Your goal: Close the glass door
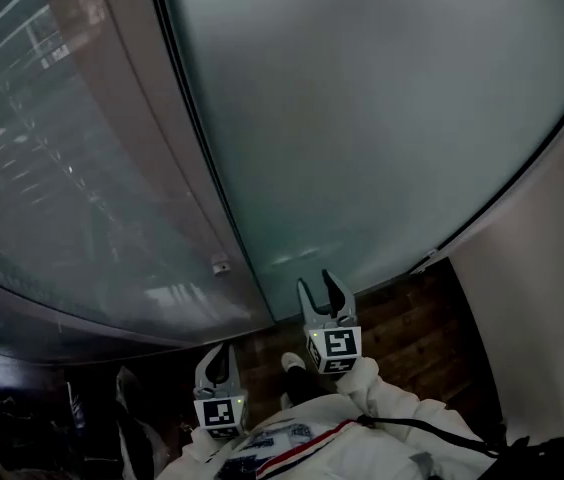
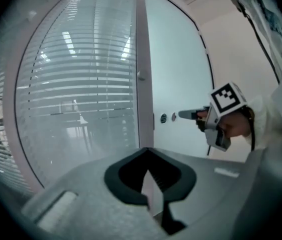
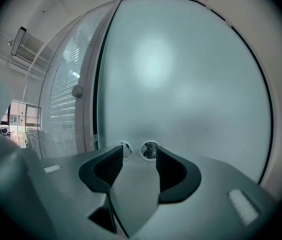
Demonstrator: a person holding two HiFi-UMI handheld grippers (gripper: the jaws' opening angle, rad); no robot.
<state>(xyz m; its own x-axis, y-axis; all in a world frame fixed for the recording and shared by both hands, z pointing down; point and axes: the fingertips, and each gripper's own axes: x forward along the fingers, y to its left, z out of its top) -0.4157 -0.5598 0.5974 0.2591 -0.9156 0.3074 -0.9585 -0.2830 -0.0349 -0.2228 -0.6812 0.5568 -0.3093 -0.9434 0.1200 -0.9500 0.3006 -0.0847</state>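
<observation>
Glass door (image 1: pixel 382 108), seen from the head view, is a broad frosted pane standing upright with its long axis vertical, filling the top and right of the picture. On its left runs a frame post (image 1: pixel 162 138), and beyond that a glazed partition with blinds (image 1: pixel 72 168). A pale wall (image 1: pixel 562 268) borders the door on the right and dark wood floor (image 1: pixel 402 338) lies at its foot. The right gripper (image 1: pixel 318 280) points at the door's lower part, near its left edge, with its jaws parted. The left gripper (image 1: pixel 220 353) hangs lower and further back, aimed toward the post. A shoe (image 1: pixel 292 362) shows between them.

From the left gripper view, the left gripper (image 2: pixel 147 151) has its jaw tips together with nothing caught between them. The frame post (image 2: pixel 142 84) rises straight ahead, with the blinds to its left and the door (image 2: pixel 178 74) to its right. The right gripper (image 2: pixel 183 115) reaches level toward two round fittings (image 2: pixel 163 118) near the door's edge.

In the right gripper view, the right gripper (image 3: pixel 138 156) stands with its jaws apart and empty. The round fittings (image 3: pixel 150 150) sit just beyond its tips on the door (image 3: pixel 181 74), which fills the view. Whether the tips touch the glass cannot be told.
</observation>
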